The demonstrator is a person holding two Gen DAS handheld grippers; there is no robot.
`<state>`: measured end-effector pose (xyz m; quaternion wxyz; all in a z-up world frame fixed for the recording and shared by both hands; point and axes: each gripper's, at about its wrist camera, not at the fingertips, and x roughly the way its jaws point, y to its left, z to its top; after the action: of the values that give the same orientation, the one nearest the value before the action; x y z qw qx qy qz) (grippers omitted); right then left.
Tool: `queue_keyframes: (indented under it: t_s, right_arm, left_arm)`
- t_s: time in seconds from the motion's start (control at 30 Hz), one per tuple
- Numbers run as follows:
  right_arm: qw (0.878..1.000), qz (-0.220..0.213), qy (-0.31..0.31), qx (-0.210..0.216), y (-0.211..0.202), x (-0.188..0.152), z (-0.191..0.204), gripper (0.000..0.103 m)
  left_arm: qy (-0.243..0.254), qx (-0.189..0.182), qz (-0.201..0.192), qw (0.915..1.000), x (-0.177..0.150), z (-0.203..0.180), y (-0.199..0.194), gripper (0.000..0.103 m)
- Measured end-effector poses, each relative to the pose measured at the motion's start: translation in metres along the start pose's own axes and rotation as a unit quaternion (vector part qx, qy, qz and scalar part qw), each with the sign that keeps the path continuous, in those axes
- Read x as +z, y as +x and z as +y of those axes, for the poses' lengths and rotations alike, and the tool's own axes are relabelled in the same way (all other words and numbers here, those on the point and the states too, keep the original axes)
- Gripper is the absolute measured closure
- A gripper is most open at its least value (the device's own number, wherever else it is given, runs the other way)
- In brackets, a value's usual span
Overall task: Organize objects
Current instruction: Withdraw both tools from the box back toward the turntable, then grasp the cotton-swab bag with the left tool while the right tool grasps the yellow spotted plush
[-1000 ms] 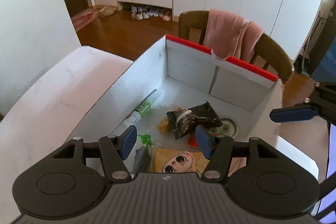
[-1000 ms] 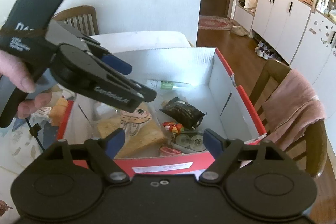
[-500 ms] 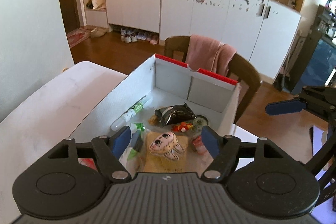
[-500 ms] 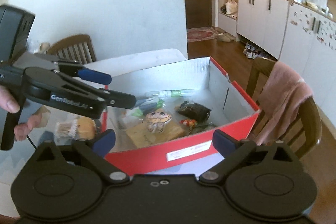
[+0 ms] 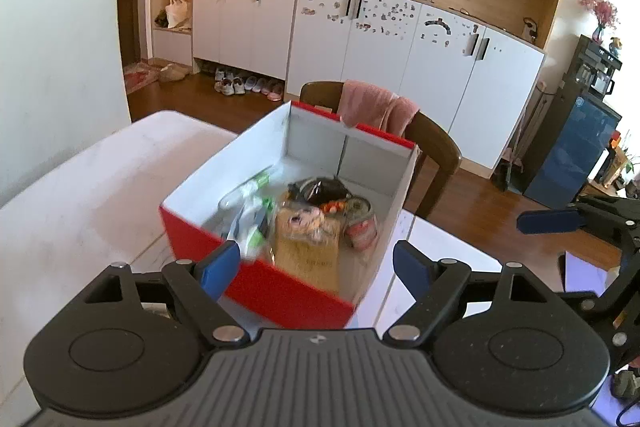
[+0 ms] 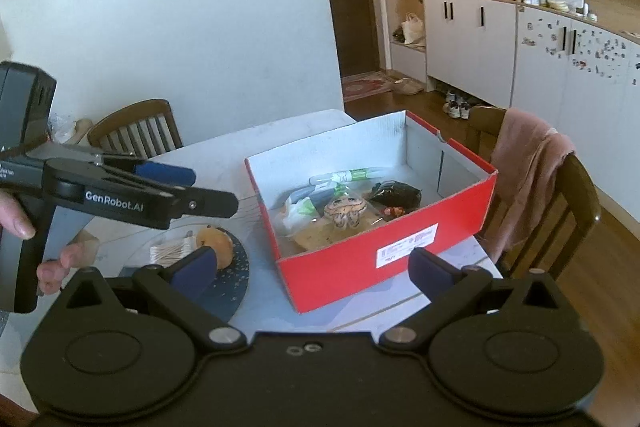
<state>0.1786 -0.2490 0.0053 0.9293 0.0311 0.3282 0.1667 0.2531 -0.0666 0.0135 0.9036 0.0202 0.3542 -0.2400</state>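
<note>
A red shoebox (image 6: 424, 223) with a white inside stands on the white table (image 6: 240, 155). It holds a cartoon-face item (image 6: 346, 209), a black packet (image 6: 396, 193), a green and white tube (image 6: 348, 175) and other small things. The box also shows in the left wrist view (image 5: 280, 291). My left gripper (image 5: 316, 269) is open and empty, held above and back from the box's near end. My right gripper (image 6: 310, 269) is open and empty, back from the box's long red side. The left gripper also shows in the right wrist view (image 6: 200, 191).
A dark round plate (image 6: 236, 283) left of the box carries a bun (image 6: 214, 245) and a pale packet (image 6: 170, 251). A chair with a pink towel (image 6: 528, 163) stands behind the box. Another chair (image 6: 136, 131) stands at the far left.
Both grippers have pulled up and back from the box, which now looks smaller. The left gripper's fingers have spread wider. Nothing was picked up.
</note>
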Motion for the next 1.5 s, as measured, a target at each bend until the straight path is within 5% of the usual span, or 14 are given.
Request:
queue_keyframes:
  t_s: [0.2, 0.57, 0.87, 1.1, 1.5]
  right_arm:
    - [1.000, 0.003, 0.011, -0.015, -0.001, -0.010, 0.019, 0.001]
    - [0.999, 0.027, -0.008, -0.017, 0.027, -0.022, 0.052, 0.001]
    - [0.997, 0.073, -0.038, -0.003, 0.072, -0.022, 0.078, 0.001]
    - [0.993, 0.100, -0.056, -0.001, 0.116, -0.016, 0.098, 0.002]
    - [0.987, 0.116, -0.111, -0.002, 0.191, -0.003, 0.137, 0.016]
  left_arm:
    - [-0.017, 0.006, -0.009, 0.9998, -0.025, 0.018, -0.021, 0.000]
    - [-0.055, 0.055, -0.022, 0.9968, -0.073, 0.064, -0.042, 0.000]
    - [-0.020, 0.104, -0.001, 0.9944, -0.122, 0.093, -0.039, 0.000]
    - [-0.027, 0.107, 0.004, 0.9938, -0.142, 0.123, -0.015, 0.000]
    - [0.058, 0.085, 0.003, 0.9947, -0.145, 0.159, 0.020, 0.000]
